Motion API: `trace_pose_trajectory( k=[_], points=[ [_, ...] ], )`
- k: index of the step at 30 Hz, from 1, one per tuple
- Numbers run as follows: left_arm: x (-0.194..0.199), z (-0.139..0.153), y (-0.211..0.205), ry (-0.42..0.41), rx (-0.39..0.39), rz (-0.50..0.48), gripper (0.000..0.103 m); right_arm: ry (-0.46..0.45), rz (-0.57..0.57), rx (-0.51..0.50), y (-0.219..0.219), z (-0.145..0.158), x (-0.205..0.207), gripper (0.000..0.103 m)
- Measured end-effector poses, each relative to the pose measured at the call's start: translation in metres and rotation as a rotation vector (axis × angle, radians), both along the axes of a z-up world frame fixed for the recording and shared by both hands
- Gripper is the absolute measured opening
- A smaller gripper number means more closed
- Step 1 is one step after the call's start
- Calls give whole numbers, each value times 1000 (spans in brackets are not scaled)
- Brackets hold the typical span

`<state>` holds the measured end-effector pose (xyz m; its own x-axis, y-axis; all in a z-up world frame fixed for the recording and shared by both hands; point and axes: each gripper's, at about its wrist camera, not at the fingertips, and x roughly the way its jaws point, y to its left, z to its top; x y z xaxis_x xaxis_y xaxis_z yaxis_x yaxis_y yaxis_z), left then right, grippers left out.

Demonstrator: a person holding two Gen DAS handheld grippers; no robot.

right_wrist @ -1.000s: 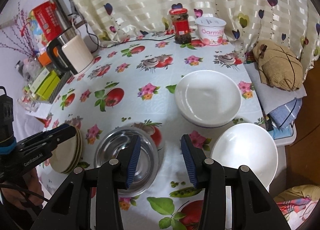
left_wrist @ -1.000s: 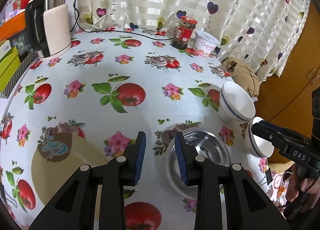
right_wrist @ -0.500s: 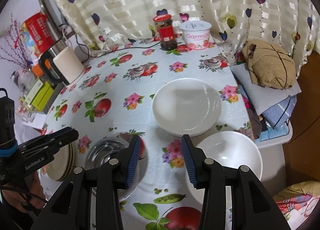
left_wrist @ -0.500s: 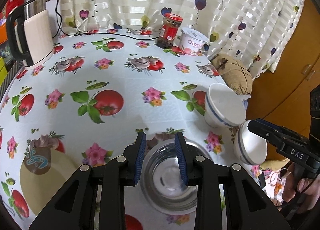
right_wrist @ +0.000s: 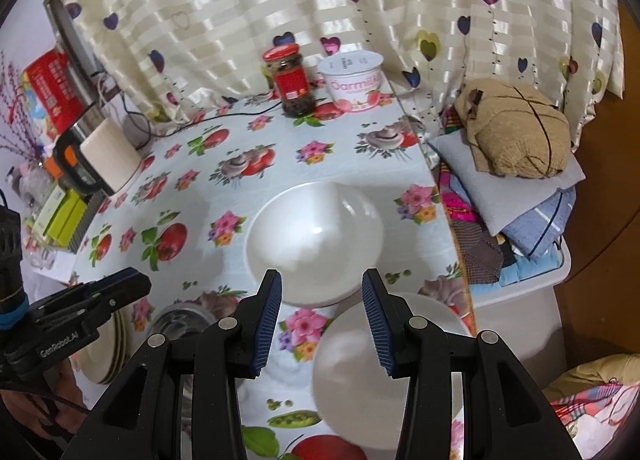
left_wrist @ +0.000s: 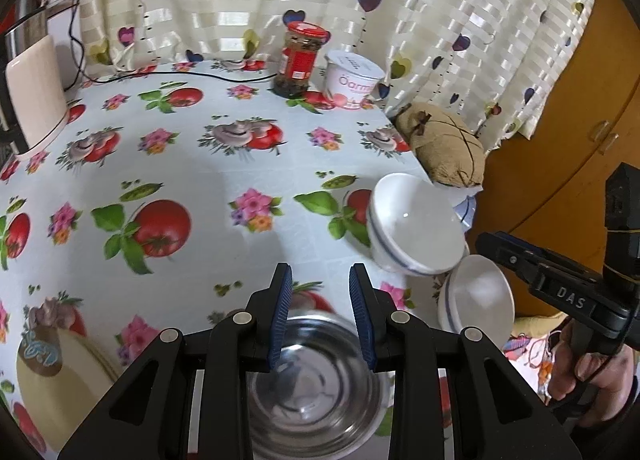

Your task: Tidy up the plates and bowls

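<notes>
Steel gleams below the left claw (left_wrist: pixel 318 314): a stainless bowl (left_wrist: pixel 316 388) sits on the counter (left_wrist: pixel 192 164) at the 6 o'clock edge of the left wrist view, with the claw's blue pads apart and hanging just above its far rim, holding nothing. At 9 o'clock from that bowl, in the lower left corner, lies a stack of cream plates (left_wrist: pixel 60 376). Toward 3 o'clock stand two white bowls with blue bands: the farther white bowl (left_wrist: pixel 416 228) and the nearer white bowl (left_wrist: pixel 476 296), close together near the counter's right edge.

From the right wrist view, the right claw (right_wrist: pixel 322 318) is also spread wide and empty. Its pads frame the gap between the farther white bowl (right_wrist: pixel 316 236) at 12 o'clock and the nearer white bowl (right_wrist: pixel 380 368) at about 5 o'clock. The steel bowl (right_wrist: pixel 180 320) shows at 9 o'clock, partly hidden behind the claw body, with the plates (right_wrist: pixel 108 352) beyond it.

By my reading, the sorting is at an early stage: nothing is nested yet, and each claw is lining up on a bowl. The next move probably calls for lowering one pad inside a rim and one outside, then closing firmly. The glazed and polished walls look slick, so a shallow pinch could slip.

At the far 12 o'clock edge stand a red-lidded jar (left_wrist: pixel 300 60) and a yogurt tub (left_wrist: pixel 352 80), well apart from the work.
</notes>
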<state>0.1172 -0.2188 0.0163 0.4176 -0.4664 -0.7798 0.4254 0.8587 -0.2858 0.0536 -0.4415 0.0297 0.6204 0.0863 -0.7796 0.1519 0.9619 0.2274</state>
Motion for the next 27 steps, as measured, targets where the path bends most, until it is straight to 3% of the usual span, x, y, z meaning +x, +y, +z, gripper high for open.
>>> trace_pose_trajectory(
  k=[27],
  points=[
    [35,-27,-65,90,-31,-82,31,65,-50,30,-42,-38,39,23]
  ],
)
